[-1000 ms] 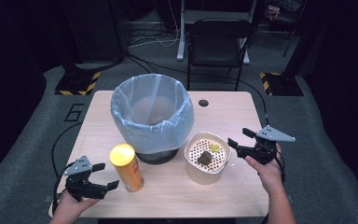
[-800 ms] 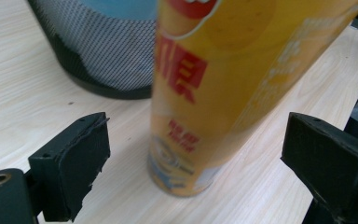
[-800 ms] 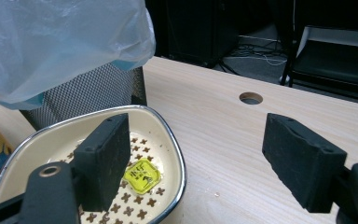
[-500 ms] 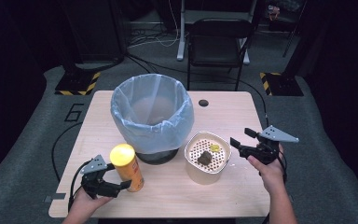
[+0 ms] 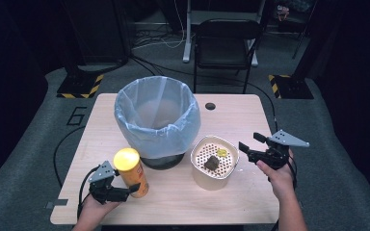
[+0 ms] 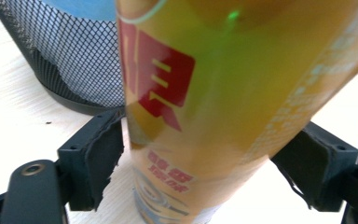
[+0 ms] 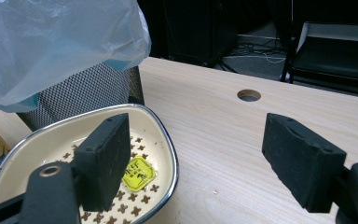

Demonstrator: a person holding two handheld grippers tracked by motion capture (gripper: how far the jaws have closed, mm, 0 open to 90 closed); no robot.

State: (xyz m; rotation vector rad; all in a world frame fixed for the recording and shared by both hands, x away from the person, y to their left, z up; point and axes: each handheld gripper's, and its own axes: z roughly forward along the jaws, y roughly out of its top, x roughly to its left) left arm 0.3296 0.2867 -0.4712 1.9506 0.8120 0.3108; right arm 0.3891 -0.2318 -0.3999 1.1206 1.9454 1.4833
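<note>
The tall yellow cardboard crisp canister (image 5: 131,172), standing beside the mesh wastebasket with its pale plastic liner (image 5: 156,120), is being clamped by the just-closing left gripper (image 5: 125,191). It should be kept upright while lifted. The right gripper (image 5: 247,148) is being held apart, empty.

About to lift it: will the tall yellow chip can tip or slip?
The chip can is tall and narrow, so probably tippy. Its glossy round wall may slip between the left gripper's pads, whose jaws have just been closing around its lower part.
</note>
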